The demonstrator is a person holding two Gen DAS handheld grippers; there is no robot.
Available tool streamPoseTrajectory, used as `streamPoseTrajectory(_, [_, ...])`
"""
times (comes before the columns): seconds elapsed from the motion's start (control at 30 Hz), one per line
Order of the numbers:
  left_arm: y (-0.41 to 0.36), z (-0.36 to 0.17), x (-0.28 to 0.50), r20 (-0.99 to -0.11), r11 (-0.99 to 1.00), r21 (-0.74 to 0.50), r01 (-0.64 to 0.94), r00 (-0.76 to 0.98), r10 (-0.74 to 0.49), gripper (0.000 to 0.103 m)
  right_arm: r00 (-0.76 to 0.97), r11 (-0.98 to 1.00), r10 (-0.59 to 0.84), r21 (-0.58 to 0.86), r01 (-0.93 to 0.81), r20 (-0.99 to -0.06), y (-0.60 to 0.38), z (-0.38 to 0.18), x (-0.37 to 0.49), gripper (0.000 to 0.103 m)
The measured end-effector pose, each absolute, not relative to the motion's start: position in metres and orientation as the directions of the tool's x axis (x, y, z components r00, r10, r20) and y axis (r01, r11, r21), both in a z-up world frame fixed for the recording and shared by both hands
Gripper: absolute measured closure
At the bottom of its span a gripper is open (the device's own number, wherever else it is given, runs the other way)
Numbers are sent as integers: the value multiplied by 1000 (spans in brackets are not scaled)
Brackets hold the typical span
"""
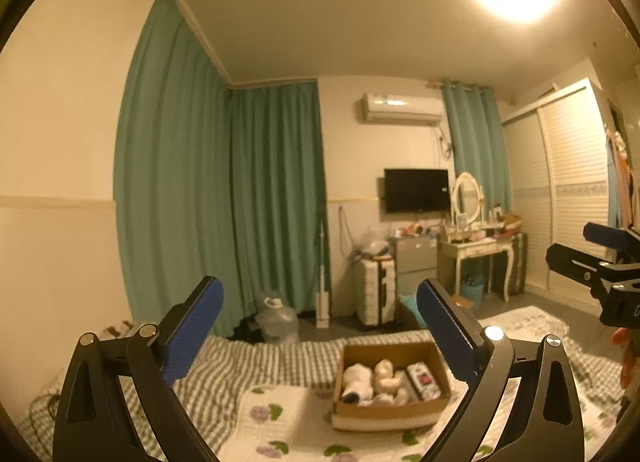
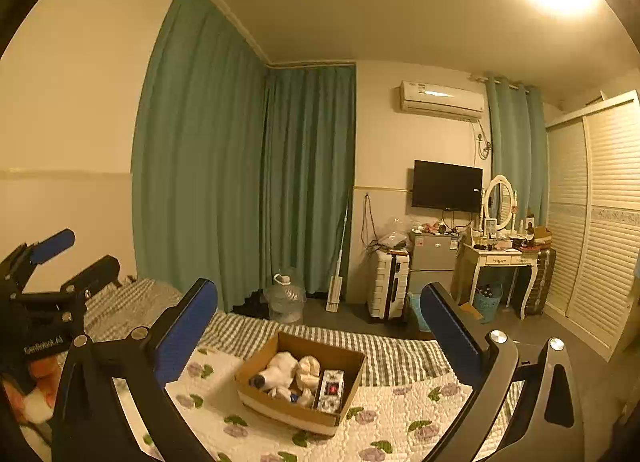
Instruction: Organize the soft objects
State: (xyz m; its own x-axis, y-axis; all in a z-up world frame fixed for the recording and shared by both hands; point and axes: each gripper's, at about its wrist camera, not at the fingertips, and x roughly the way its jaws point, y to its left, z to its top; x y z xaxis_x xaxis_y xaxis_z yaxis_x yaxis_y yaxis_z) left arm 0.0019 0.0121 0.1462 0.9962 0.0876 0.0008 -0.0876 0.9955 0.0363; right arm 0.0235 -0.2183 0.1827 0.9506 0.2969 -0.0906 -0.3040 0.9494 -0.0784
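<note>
A brown cardboard box (image 1: 438, 372) sits on the bed and holds white and cream plush toys (image 1: 360, 380) and a small patterned pack (image 1: 424, 380). The box (image 2: 348, 358) with its plush toys (image 2: 286, 372) also shows in the right wrist view. My left gripper (image 1: 320, 328) is open and empty, raised above the bed short of the box. My right gripper (image 2: 320, 326) is open and empty, also raised short of the box. Each gripper shows at the edge of the other's view: the right gripper (image 1: 584, 246) and the left gripper (image 2: 76, 254).
The bed has a floral quilt (image 2: 400, 414) over a grey checked sheet (image 1: 248, 362). Beyond its foot stand a water jug (image 2: 285, 300), a white suitcase (image 2: 386, 286), a small fridge (image 2: 434, 258), a dressing table (image 2: 500, 262) and a slatted wardrobe (image 2: 600, 222). Something orange and white (image 2: 38, 390) lies at the left edge.
</note>
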Motion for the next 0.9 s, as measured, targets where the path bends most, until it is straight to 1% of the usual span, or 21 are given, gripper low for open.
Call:
streamPoseTrajectory(0.1, [15,118,4,-8,994,31,-101,995,101,4,941,946,315,-40,-322,-122,-217,151,37,1])
streamPoseTrajectory(0.17, [17,98,7,-25,985,23,-171,985,171,4,929,941,333,-4,-338,-161,-215,123,53,1])
streamPoseTrajectory(0.23, [21,73,13,-57,986,14,-167,984,167,4,920,943,328,12,-334,-212,-212,91,68,1])
streamPoseTrajectory(0.3, [25,50,21,-79,985,3,-170,982,170,4,925,951,302,4,-309,-232,-210,64,79,1])
streamPoseTrajectory(0.37, [27,19,33,-113,976,5,-218,970,217,4,924,957,281,3,-290,-260,-212,35,90,1])
streamPoseTrajectory(0.4, [27,8,36,-131,974,7,-227,965,225,4,925,959,277,9,-284,-260,-215,26,92,1])
streamPoseTrajectory(0.5, [28,-29,48,-223,979,-8,-202,955,195,4,920,963,264,33,-266,-292,-220,0,103,1])
streamPoseTrajectory(0.53, [26,-37,52,-244,980,5,-199,950,194,4,922,967,251,25,-255,-294,-220,-8,103,1])
streamPoseTrajectory(0.63, [16,-43,56,-259,982,56,-180,947,188,4,929,970,231,-10,-245,-290,-219,-18,102,1])
streamPoseTrajectory(0.77, [13,-44,53,-256,986,64,-154,952,165,4,924,967,248,19,-254,-292,-220,-24,101,1])
streamPoseTrajectory(0.9, [9,-42,51,-257,986,76,-149,953,163,4,925,968,245,14,-252,-292,-222,-26,98,1])
